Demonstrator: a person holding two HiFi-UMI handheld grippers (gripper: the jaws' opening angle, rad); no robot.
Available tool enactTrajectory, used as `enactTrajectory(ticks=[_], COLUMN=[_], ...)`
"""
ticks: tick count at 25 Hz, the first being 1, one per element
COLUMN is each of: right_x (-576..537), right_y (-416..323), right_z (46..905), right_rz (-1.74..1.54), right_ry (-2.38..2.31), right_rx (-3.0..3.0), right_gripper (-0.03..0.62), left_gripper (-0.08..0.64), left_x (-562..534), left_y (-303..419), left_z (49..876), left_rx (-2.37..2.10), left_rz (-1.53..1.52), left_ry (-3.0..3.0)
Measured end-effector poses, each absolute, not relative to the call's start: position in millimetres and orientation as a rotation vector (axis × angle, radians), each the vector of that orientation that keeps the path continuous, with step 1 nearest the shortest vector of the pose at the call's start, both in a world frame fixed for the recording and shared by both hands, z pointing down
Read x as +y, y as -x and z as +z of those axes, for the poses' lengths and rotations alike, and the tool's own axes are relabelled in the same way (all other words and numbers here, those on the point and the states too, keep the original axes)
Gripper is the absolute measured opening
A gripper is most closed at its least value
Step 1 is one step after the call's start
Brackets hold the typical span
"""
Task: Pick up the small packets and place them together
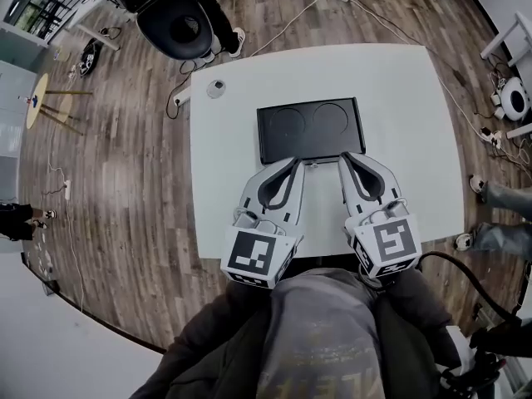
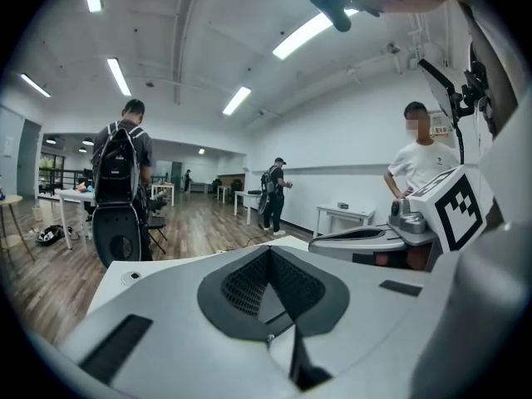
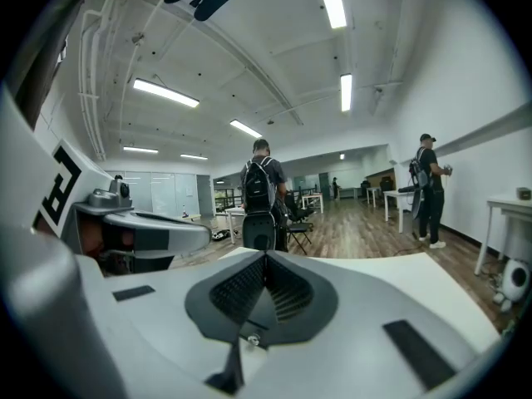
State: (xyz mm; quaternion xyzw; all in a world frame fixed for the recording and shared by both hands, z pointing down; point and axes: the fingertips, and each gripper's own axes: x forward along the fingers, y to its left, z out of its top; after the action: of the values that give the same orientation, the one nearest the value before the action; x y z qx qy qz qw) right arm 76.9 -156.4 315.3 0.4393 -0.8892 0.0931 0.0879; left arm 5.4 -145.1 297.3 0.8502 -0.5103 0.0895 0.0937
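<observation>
On the white counter [image 1: 391, 98], the left gripper [image 1: 291, 166] and right gripper [image 1: 349, 160] are side by side. Each has its jaws pressed together on nothing, with the tips at the near edge of the empty black tray [image 1: 309, 106]. No small packets show in any view. Pushed forward like this, the closed jaws would likely nudge the tray, or shove a packet aside instead of taking it.

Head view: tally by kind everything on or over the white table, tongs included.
Black rectangular tray with two round recesses: 1
Small round grey disc: 1
Grey two-jaw tongs: 2 (left tongs, right tongs)
Small packets: 0
Total: 4
</observation>
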Motion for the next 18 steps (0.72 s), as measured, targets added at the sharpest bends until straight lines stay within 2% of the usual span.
enactTrajectory(ticks=[7,18], right_x=[-157,-143], right_y=[-53,-46], right_z=[316,355], right_rz=[0.225,0.345], right_ry=[-1.308,-1.435], right_rx=[-2.654,-2.528], right_gripper=[0.005,0.005], left_gripper=[0.000,0.000], left_x=[-149,-140], left_y=[17,21], left_z=[294,316], left_rx=[-1.532,-1.349], left_rz=[0.236,0.293], left_ry=[-2.529,-2.574])
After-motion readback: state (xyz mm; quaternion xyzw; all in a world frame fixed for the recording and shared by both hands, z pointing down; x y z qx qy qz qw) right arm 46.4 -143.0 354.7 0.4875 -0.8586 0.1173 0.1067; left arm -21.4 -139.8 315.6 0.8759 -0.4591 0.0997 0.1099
